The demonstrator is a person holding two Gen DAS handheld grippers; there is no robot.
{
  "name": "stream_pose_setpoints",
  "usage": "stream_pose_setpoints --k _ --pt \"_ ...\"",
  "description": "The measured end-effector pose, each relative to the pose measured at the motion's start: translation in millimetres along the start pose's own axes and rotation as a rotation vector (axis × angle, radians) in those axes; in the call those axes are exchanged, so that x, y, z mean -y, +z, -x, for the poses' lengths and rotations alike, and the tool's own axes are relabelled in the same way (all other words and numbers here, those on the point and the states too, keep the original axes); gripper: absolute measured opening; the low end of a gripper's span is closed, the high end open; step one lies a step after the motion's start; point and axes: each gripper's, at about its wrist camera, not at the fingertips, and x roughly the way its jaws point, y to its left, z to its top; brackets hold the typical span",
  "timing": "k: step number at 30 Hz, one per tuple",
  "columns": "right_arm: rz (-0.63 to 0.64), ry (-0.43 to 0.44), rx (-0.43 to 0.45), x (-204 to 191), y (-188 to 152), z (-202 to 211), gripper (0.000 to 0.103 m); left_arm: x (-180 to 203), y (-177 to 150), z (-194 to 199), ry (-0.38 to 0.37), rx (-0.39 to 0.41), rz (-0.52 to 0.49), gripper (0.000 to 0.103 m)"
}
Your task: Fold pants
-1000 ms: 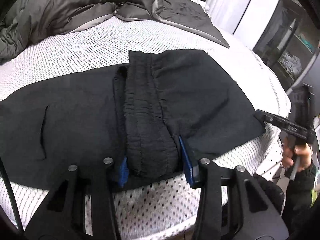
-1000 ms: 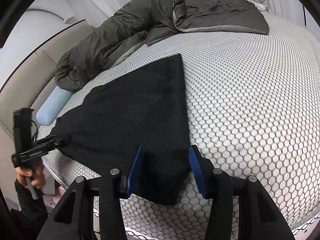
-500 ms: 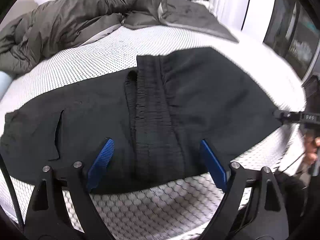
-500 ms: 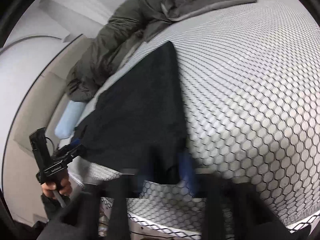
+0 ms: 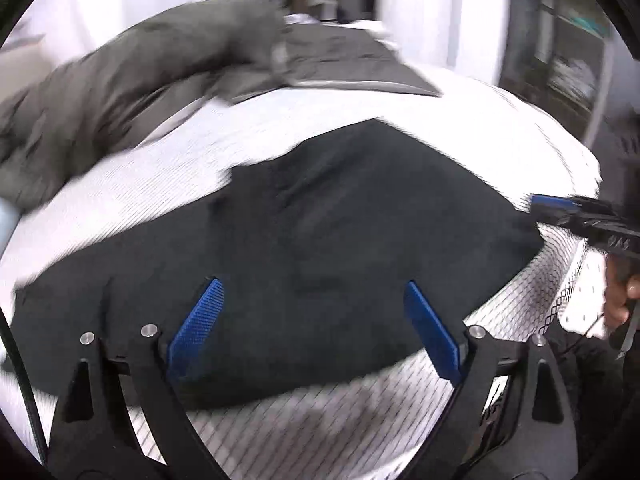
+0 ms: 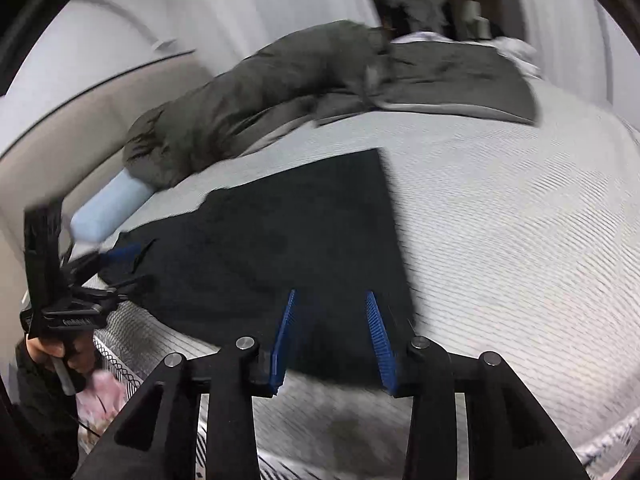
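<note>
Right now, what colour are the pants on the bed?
Black pants, seen best in the right wrist view.

The black cloth pants (image 5: 320, 248) look matt and soft, slightly napped, lying on a white bed cover (image 6: 520, 240) of woven fabric with a fine raised honeycomb texture. The crumpled olive-grey duvet (image 6: 280, 88) has a smooth, faintly sheeny cloth face. The pale blue cylindrical bolster (image 6: 108, 208) looks smooth and matt. The left gripper (image 5: 316, 328) has matt black plastic arms, ribbed blue rubbery fingers (image 5: 196, 328) and shiny metal pins.
</note>
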Motion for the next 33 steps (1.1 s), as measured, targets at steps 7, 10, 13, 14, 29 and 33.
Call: stream_pose_setpoints --k 7,10,13,14,29,33 --pt "0.131 0.063 -0.115 -19.3 -10.4 -69.4 0.034 -7.5 -8.8 -51.2 -0.098 -0.110 -0.061 0.088" --pt "0.122 -0.006 -0.081 5.5 -12.5 -53.6 0.031 -39.6 -15.6 -40.3 -0.051 -0.119 0.015 0.092" --pt "0.144 -0.139 -0.074 1.1 -9.0 -50.0 0.044 -65.7 -13.7 -30.8 -0.062 -0.129 0.125 0.090" --pt "0.141 -0.128 -0.070 -0.4 -6.2 -48.6 0.046 -66.3 -10.6 -23.8 -0.057 -0.109 0.131 0.090" --pt "0.072 -0.364 -0.101 46.1 13.8 -71.2 0.063 -63.5 21.8 -77.6 -0.133 -0.159 0.055 0.087" --pt "-0.025 -0.252 -0.008 56.2 17.9 -41.2 0.064 -66.7 27.0 -53.3 -0.105 -0.108 0.059 0.083"
